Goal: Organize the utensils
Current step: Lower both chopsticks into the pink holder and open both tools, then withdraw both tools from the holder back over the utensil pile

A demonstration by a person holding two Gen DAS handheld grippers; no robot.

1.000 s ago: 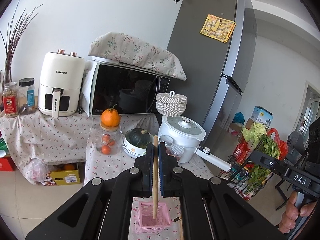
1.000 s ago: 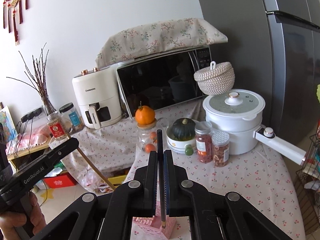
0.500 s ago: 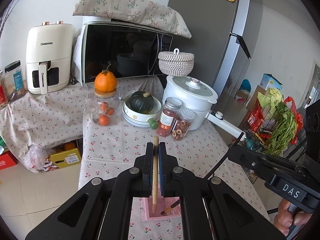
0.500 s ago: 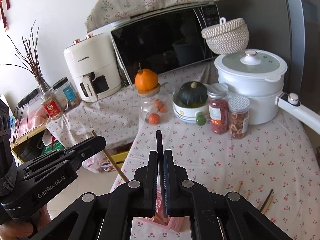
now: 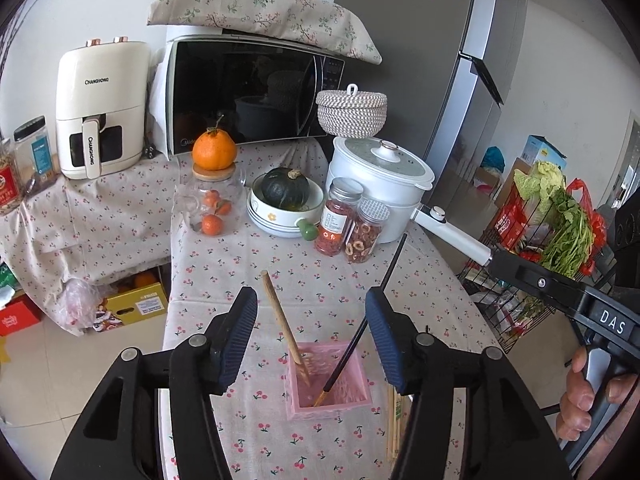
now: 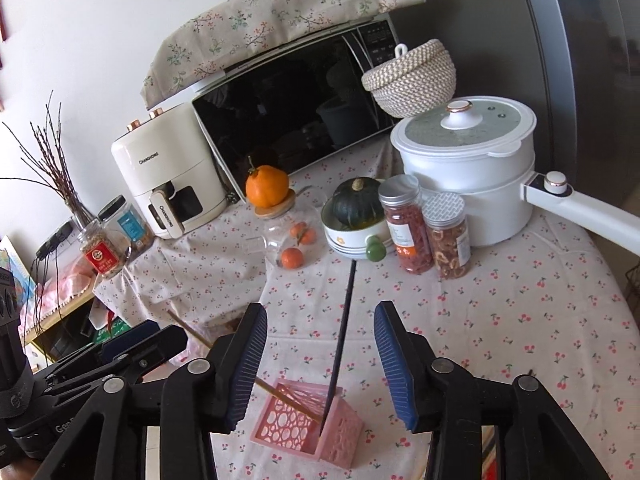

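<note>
**Both claws letting go over the pink holder**

Now both claws are opening above the bench (image 5: 320, 280), right over the pink holder (image 5: 344, 400). Left claw (image 5: 312, 336): jaws apart, blue pads clear of the wooden chopstick (image 5: 280, 316), which stands in the holder and leans away to the left, its tip down inside. Nothing is pressed between those pads. Over on the other side, the right claw (image 6: 320, 364) is spreading too; the black chopstick (image 6: 342, 336) rises between its jaws, but neither pad touches it. Its lower end sits in the holder (image 6: 304, 428), leaning against the near right corner. From the right wrist view the wooden chopstick (image 6: 280, 394) crosses low into the same holder from the left. A bundle of pale sticks (image 5: 394, 420) lies flat on the cloth just right of the holder, partly behind the left claw's right finger. Further back on the bench: two spice jars (image 5: 352, 224), a squash in a bowl (image 5: 286, 190), a white pot (image 5: 380, 184). A hand (image 5: 588, 396) grips the right tool's handle at the edge of the left view.
</note>
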